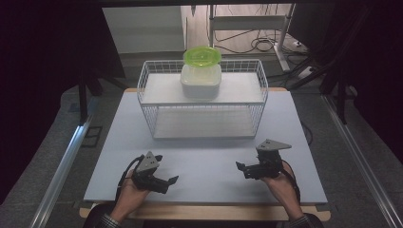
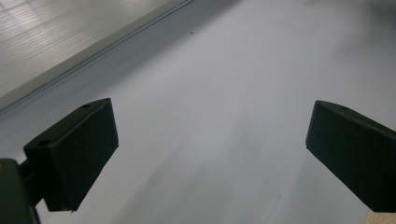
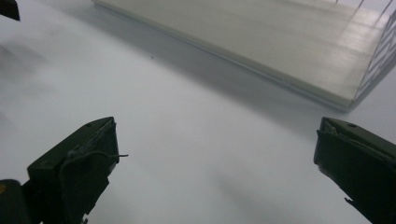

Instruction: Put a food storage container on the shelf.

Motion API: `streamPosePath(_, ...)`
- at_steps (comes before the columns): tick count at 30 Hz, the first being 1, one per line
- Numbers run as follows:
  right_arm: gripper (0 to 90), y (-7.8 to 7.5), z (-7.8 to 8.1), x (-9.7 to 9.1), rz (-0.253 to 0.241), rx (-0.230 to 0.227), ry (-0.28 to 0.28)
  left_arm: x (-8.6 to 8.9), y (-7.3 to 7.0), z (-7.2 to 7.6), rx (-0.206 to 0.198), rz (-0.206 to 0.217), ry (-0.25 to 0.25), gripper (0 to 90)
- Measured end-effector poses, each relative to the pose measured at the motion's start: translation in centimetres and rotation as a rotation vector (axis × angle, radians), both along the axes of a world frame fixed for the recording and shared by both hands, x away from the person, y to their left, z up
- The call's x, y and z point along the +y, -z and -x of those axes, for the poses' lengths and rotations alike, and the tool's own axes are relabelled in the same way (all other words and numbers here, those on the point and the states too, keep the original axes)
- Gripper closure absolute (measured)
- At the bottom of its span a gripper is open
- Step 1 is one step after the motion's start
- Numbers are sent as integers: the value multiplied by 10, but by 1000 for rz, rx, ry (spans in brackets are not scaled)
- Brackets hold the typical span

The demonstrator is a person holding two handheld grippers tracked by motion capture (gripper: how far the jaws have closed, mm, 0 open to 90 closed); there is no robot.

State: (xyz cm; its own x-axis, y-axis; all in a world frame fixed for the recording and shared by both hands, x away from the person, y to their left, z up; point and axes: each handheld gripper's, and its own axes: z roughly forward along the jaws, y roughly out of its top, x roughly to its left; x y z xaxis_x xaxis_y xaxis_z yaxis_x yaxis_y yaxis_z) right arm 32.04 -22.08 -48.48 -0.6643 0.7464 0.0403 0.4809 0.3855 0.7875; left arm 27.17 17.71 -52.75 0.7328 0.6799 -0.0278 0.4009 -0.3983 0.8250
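Both grippers, L (image 1: 166, 181) & R (image 1: 241, 167), released, empty, near-side of wire basket (image 1: 153, 124). Risk: wide jaws snag basket wires on reach to container (image 1: 200, 78).

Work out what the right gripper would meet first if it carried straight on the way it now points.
Probably the tabletop itself: the right gripper tilts down at bare surface, jaws open and empty. Beyond that lies the wire basket's bottom shelf, though depth is hard to judge.

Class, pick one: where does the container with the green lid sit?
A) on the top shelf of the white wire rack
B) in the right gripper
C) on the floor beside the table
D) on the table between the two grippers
A: the container with its green lid rests on the top shelf of the wire rack, far from both grippers.
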Motion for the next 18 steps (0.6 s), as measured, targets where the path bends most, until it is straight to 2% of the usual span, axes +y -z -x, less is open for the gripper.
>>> streamPosePath(5,0,11,3,0,29,16,8,0,1,-1,7,-6,-1,21)
streamPosePath(12,0,26,4,4,60,64,-6,0,2,-1,14,-18,-1,21)
streamPosePath(18,0,31,2,5,80,87,-11,-1,3,-2,18,-22,0,21)
